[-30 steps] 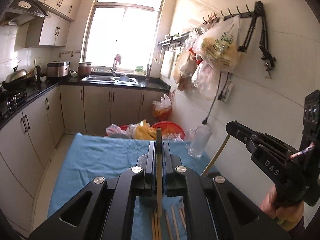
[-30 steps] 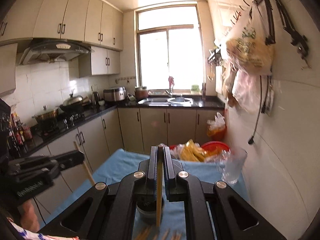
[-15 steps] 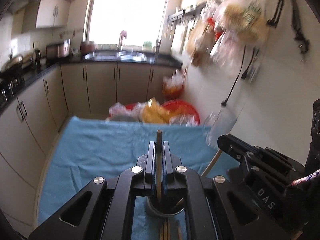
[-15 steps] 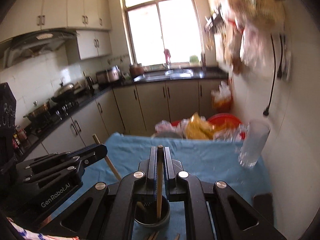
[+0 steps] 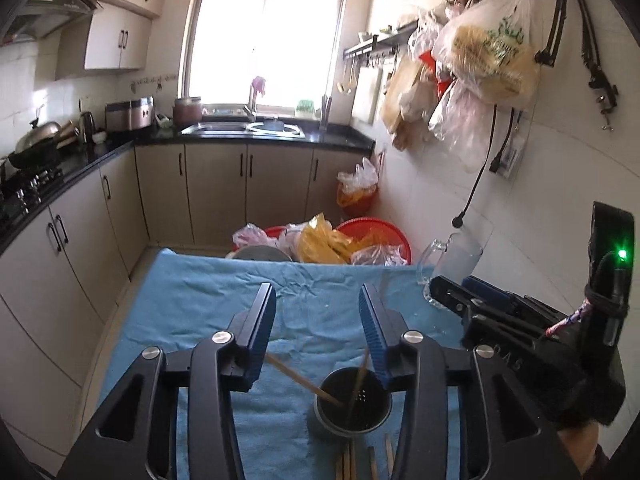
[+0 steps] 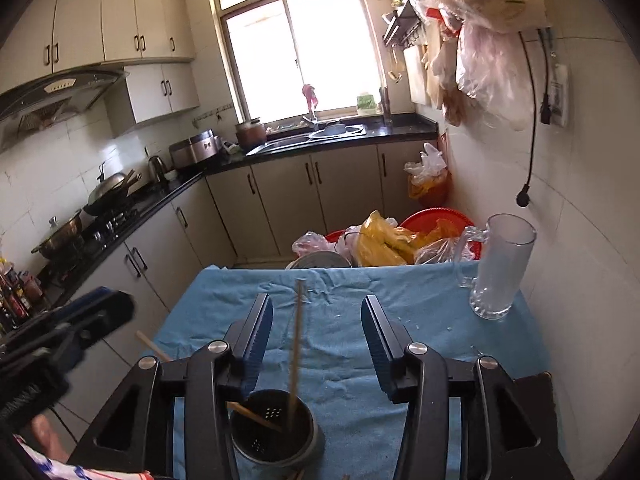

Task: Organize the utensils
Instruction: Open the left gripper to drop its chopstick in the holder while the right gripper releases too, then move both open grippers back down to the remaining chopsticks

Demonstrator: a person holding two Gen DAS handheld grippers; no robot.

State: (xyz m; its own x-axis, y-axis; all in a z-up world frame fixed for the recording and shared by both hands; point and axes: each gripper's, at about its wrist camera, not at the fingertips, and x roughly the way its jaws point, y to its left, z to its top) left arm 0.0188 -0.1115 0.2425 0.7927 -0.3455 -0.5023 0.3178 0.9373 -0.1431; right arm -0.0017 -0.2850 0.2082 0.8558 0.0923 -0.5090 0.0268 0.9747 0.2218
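Two chopsticks in the perforated metal holder (image 6: 276, 428) now, sitting on the blue cloth (image 6: 344, 296) right under both sets of fingers: one (image 6: 295, 344) standing nearly upright between the right gripper (image 6: 316, 344) jaws, the other (image 5: 298, 380) leaning hard off to the left under the left gripper (image 5: 318, 340). Both grippers opening up, pads clear of the sticks, nothing gripped by either. Both pointed forward and angled down over the holder, side by side, right one just off the left's right flank. Main worry, I'd guess: that upright stick looks mid-drop and could topple against the rim or tip out, and a light holder like this might go over if a finger clips a stick on the way out. More loose chopsticks (image 5: 352, 460) on the cloth just nearer than the holder, so plenty left to do. Glass mug (image 6: 500, 272) well off to the far right, out of harm's way.
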